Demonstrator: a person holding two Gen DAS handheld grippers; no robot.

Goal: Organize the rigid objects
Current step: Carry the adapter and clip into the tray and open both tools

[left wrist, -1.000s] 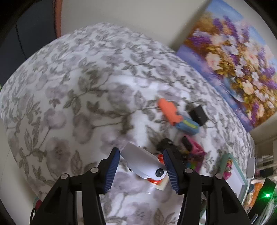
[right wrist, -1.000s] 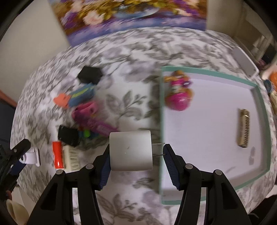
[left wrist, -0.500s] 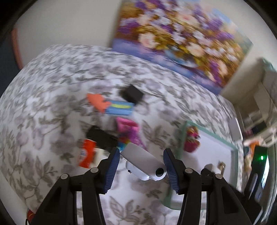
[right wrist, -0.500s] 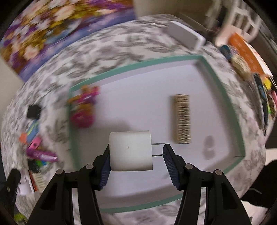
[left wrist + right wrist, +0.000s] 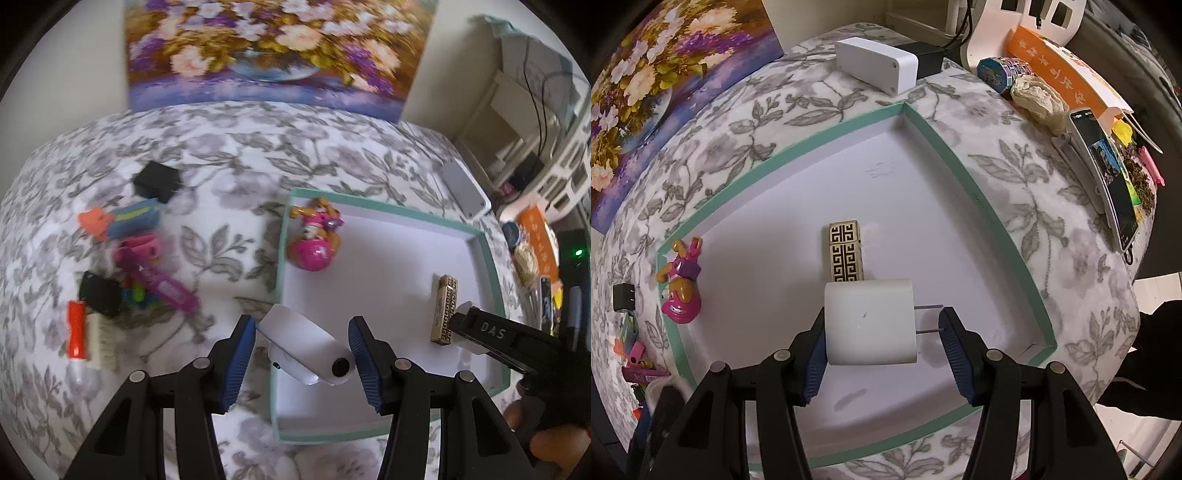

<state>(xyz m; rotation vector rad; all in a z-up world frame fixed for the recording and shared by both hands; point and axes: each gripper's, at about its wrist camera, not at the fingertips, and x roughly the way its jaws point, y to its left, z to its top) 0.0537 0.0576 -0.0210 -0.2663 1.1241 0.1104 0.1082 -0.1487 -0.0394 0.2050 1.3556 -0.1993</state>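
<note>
- Left wrist view: floral tablecloth [image 5: 229,155], flower painting [image 5: 273,48] at the far edge, teal-rimmed tray [image 5: 491,258] toward the right edge.
- Left gripper [image 5: 301,350] clenched around a white cylindrical gadget [image 5: 306,345], above the tray's near-left corner.
- Already in the tray: pink toy [image 5: 316,240], gold patterned bar [image 5: 445,308].
- Left to sort near the left edge: a cluster [image 5: 125,254] of small items.
- Right wrist view: right gripper [image 5: 884,332] holding a white plug adapter [image 5: 870,321] above the tray's middle, not yet released.

Motion-blurred beyond telling: small clutter [image 5: 125,266] left of teal tray [image 5: 491,266]. Hidden behind white charger [image 5: 870,321]: near end of patterned gold lighter [image 5: 844,251].
</note>
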